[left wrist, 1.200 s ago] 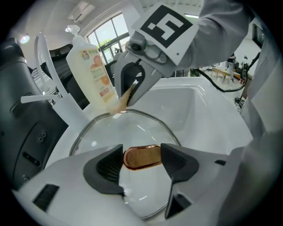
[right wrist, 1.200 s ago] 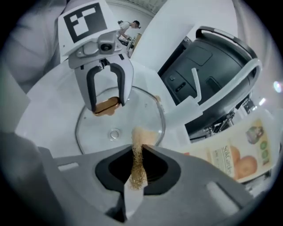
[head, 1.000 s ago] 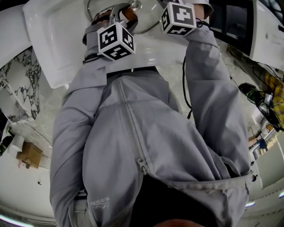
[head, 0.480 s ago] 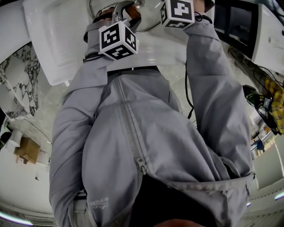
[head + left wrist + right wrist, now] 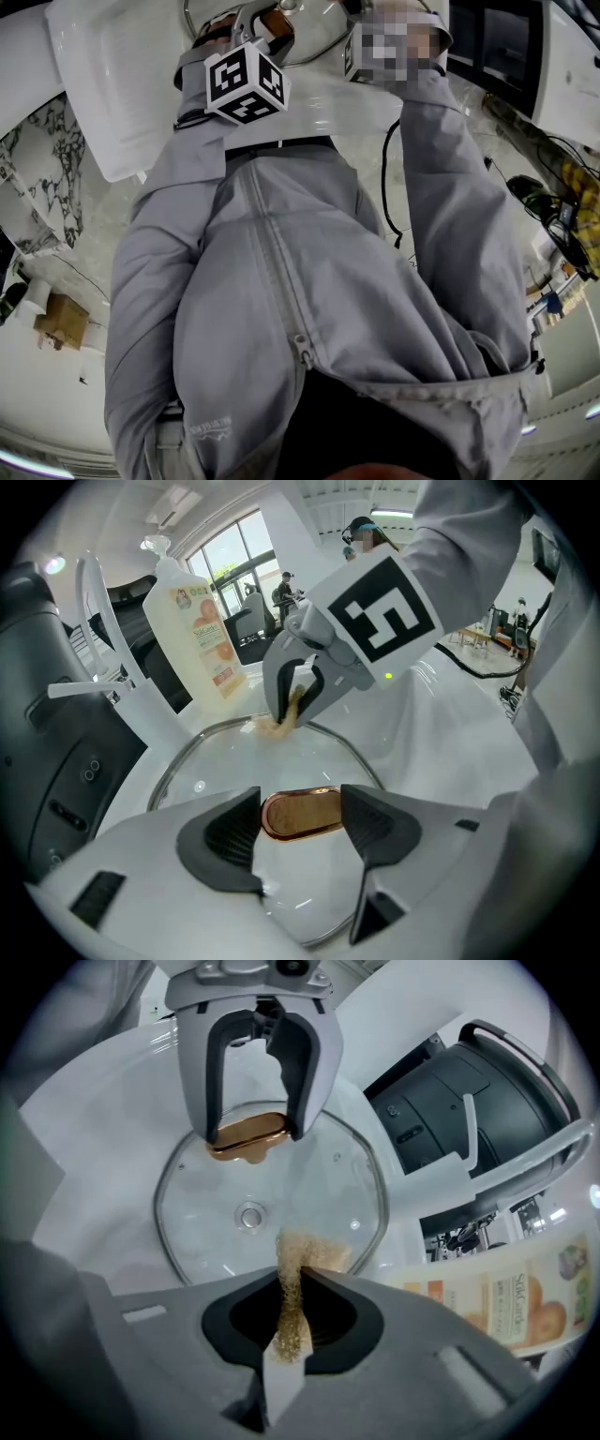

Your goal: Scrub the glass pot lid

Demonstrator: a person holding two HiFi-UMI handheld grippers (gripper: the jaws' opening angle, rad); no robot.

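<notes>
The glass pot lid hangs tilted over the white sink, its underside with the centre bolt facing the right gripper view. My left gripper is shut on the lid's copper handle, one jaw on each side; across the lid it shows as the left gripper. My right gripper is shut on a tan scrub pad, which touches the glass near the rim. In the left gripper view the right gripper presses the scrub pad on the lid's far edge.
A pale dish-soap bottle stands beyond the sink. A black appliance with a white handle sits beside the sink. The person's grey jacket fills most of the head view. Cables lie on the floor at right.
The right gripper has shifted a little up and left over the lid in the head view. The left gripper has stayed almost still with the lid.
</notes>
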